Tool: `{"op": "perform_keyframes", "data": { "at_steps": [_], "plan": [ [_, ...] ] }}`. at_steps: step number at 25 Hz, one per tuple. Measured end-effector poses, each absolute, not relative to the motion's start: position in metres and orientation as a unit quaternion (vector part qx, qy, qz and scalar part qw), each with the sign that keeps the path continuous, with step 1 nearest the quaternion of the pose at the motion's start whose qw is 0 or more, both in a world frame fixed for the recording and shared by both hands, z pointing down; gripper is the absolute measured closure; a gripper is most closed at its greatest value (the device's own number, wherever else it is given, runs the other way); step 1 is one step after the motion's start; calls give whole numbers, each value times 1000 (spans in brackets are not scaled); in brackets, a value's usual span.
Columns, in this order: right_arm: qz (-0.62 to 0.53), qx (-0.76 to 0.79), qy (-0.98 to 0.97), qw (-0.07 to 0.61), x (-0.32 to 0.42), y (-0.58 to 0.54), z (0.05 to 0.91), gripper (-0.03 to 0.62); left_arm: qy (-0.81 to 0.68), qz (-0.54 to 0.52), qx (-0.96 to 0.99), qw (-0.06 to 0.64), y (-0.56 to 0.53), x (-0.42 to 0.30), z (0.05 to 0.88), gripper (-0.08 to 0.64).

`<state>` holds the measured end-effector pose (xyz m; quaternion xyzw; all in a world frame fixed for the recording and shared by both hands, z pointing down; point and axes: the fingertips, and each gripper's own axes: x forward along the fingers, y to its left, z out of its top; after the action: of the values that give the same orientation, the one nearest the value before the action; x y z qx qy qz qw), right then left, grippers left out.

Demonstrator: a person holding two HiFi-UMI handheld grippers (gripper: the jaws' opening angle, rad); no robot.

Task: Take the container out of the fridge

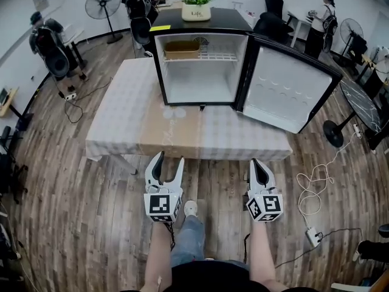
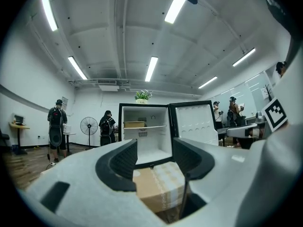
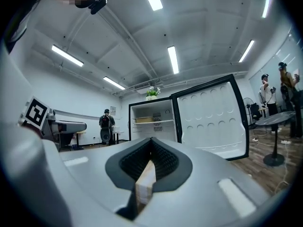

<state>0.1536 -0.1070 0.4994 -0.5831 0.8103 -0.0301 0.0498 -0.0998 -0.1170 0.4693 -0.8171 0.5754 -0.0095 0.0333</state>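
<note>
A tan container [image 1: 181, 48] sits at the left of the upper wire shelf inside the black mini fridge [image 1: 206, 20], which stands on the cloth-covered table [image 1: 121, 132]. The fridge door [image 1: 285, 90] is swung wide to the right. The container [image 2: 135, 124] also shows far ahead in the left gripper view, and as a small tan container [image 3: 143, 120] in the right gripper view. My left gripper [image 1: 165, 166] hovers over the floor before the table's near edge, open, with nothing between its fingers. My right gripper [image 1: 260, 169] is level with it, shut and empty.
A potted plant [image 1: 196, 8] stands on the fridge top. A white cable and power strip [image 1: 311, 233] lie on the floor at right. Standing fans [image 1: 103, 5], a round dark table [image 1: 361, 105] and several people are around the room.
</note>
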Motion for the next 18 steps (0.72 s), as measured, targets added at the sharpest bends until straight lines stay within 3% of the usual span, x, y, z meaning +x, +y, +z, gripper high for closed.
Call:
{"op": "perform_keyframes", "data": {
  "at_steps": [18],
  "plan": [
    [-27, -575, 815, 63, 73, -350, 468, 588, 503, -35, -861, 69, -374, -115, 432, 327]
  ]
}}
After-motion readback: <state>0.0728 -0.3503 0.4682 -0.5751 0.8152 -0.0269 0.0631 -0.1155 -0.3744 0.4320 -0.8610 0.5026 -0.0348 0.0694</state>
